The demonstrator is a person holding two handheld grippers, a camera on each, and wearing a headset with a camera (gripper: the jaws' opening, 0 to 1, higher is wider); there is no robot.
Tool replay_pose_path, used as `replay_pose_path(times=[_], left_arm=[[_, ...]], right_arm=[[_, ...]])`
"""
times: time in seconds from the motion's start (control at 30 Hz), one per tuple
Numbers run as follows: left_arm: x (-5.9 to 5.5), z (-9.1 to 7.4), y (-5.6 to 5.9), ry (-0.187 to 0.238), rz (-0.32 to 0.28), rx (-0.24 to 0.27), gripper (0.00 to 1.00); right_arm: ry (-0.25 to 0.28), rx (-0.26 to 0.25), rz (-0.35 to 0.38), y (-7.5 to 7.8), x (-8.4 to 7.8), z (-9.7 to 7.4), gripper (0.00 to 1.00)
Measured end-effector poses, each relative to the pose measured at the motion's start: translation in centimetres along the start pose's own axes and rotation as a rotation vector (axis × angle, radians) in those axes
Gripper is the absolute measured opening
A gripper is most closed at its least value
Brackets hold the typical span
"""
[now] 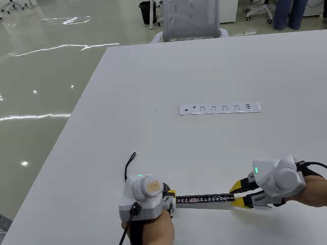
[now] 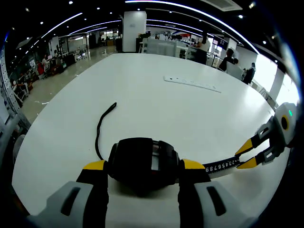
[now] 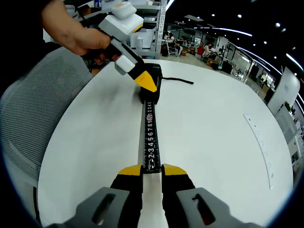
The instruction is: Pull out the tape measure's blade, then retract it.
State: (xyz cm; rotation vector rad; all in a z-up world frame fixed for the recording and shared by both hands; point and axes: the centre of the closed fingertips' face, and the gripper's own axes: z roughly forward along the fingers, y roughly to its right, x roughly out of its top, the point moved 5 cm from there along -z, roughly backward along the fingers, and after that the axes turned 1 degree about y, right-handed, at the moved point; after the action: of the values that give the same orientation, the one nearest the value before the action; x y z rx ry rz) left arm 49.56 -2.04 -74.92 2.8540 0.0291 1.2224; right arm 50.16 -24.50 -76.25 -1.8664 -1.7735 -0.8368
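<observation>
Running crosswise from left tongs' (image 2: 144, 166) case (image 2: 138, 153) to right tongs (image 3: 152, 170): blade (image 3: 150, 135)

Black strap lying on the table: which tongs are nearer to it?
Left. The left tongs grip the tape measure case right beside the strap; the right tongs pinch the blade, farther off.

A wide white surface (image 1: 153, 76) is seen. A white power strip (image 1: 219, 108) is laid flat on it. A grey chair (image 1: 190, 20) is set at its far edge. The shiny floor (image 1: 41, 76) is lit by long ceiling lights (image 2: 190, 9).
</observation>
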Motion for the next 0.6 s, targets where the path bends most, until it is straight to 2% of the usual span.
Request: replay_pose_path(times=[0.6], left_arm=[[-0.01,-0.02,-0.04,-0.001,-0.001,-0.005,0.56]], right_arm=[[0.004,0.0,-0.003,0.03,0.24,0.33,0.14]])
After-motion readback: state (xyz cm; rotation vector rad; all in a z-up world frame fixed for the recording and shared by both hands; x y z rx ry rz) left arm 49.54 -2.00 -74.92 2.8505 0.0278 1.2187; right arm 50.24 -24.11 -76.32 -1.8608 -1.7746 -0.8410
